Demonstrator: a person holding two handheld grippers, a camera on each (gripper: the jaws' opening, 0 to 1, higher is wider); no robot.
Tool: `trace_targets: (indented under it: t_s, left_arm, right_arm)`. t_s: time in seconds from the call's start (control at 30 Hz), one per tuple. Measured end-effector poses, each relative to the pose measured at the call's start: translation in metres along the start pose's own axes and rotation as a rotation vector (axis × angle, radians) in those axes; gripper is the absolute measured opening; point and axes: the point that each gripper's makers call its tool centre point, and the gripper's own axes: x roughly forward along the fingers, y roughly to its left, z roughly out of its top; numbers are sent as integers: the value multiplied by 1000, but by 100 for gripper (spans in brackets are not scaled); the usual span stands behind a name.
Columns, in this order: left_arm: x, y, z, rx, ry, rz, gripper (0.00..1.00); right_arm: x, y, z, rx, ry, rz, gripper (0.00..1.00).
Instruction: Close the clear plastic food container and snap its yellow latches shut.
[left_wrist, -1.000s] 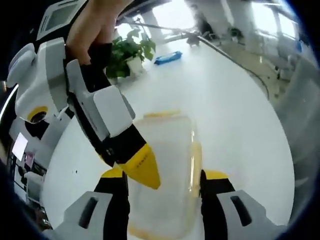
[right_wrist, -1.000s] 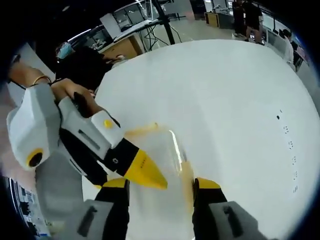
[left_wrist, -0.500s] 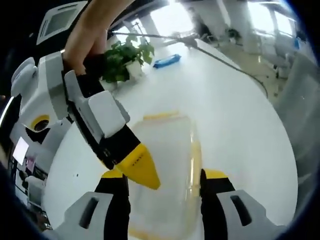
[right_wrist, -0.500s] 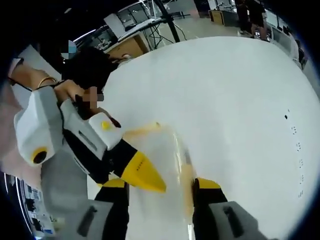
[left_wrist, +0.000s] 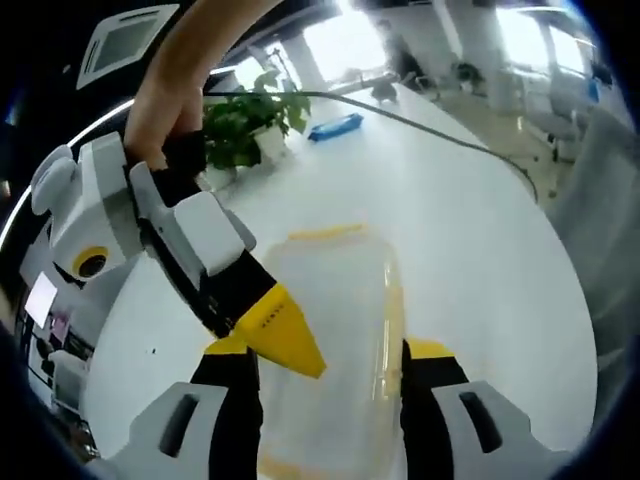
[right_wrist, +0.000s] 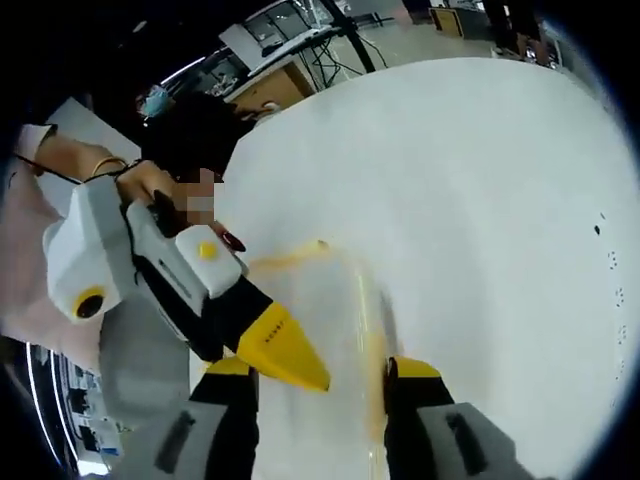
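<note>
White round worktop (left_wrist: 470, 230), plant (left_wrist: 245, 125) at far edge. Clear container (left_wrist: 330, 330) flat between open left tongs (left_wrist: 325, 365), yellow latch (left_wrist: 392, 320) along one side. Right tongs (right_wrist: 320, 375) also spread, straddling from opposite side, likely bracing for latch press.

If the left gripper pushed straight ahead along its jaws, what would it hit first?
Probably the clear plastic food container, which lies between its open jaws; the right gripper points in from the side, but depth is unclear.

Container (left_wrist: 330, 340) near end cut off — latches (left_wrist: 393, 320) blurred.
</note>
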Motion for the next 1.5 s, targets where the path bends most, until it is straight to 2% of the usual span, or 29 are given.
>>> trace_targets:
  t_s: [0.2, 0.6, 0.83, 0.93, 1.0, 1.03, 1.13, 1.3, 1.4, 1.47, 1.5]
  left_arm:
    - [-1, -1, 1, 4, 3, 7, 52]
    - [-2, -4, 0, 45, 35, -23, 53]
    - [-4, -4, 2, 54, 39, -39, 54]
    - [-5, -3, 4, 27, 32, -56, 54]
    - [-6, -6, 10, -81, 3, -92, 56]
    - [-7, -6, 10, -75, 7, -111, 58]
    - [-10, -4, 7, -61, 31, -102, 59]
    - [-23, 4, 6, -177, 32, -77, 59]
    - [-30, 10, 3, -219, 32, -60, 58]
    - [-35, 14, -1, -278, 34, -45, 58]
    - [-37, 17, -3, -277, 35, -38, 58]
  right_arm:
    - [1, -1, -2, 11, -8, -11, 49]
    - [0, 1, -1, 61, -113, -125, 54]
    - [-2, 2, -1, 57, -126, -181, 55]
    - [-4, 2, 1, 53, -125, -205, 55]
    - [-4, 3, 2, 46, -122, -224, 55]
    - [-5, 3, 2, 43, -123, -229, 55]
    - [-7, 0, 1, 70, -123, -262, 55]
    - [-14, -3, -2, 123, -162, -324, 51]
    - [-18, 0, -4, 151, -195, -348, 52]
    - [-21, -1, -6, 187, -213, -365, 53]
    - [-23, -2, -9, 198, -217, -379, 53]
